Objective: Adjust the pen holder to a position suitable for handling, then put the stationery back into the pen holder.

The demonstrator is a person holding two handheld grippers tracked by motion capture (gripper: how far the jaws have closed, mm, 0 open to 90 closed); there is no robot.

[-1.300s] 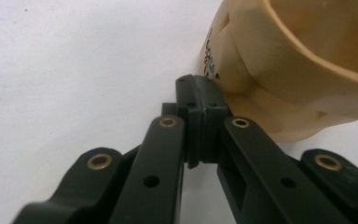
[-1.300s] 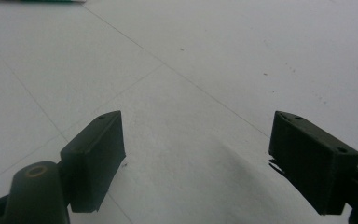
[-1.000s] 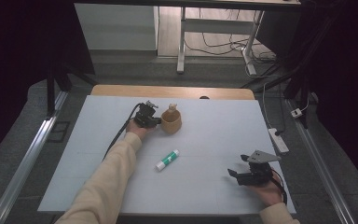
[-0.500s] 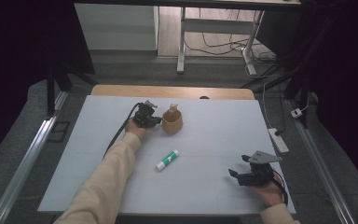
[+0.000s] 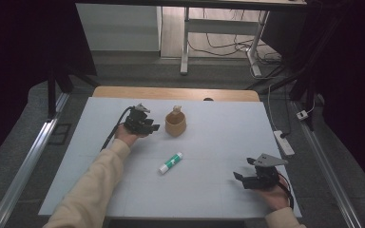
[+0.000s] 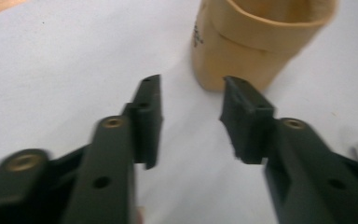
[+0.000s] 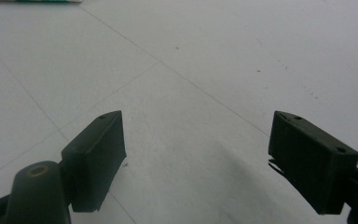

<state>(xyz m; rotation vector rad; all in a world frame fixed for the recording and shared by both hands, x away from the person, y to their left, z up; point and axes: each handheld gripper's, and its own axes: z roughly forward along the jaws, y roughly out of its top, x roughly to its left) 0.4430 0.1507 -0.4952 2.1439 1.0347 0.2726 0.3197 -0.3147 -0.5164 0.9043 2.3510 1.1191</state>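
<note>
Fingers (image 6: 149, 116) just opened, empty, near cup (image 6: 256, 42), glue stick (image 5: 170, 163) apart

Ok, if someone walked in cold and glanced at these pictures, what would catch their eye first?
Probably the tan cup with something pale standing in it, at the far middle of the white table. The left gripper sits just beside the cup, jaws apart with nothing between them, having just opened. Next comes the green-and-white glue stick lying mid-table, and the right gripper open and empty at the near right.
</note>
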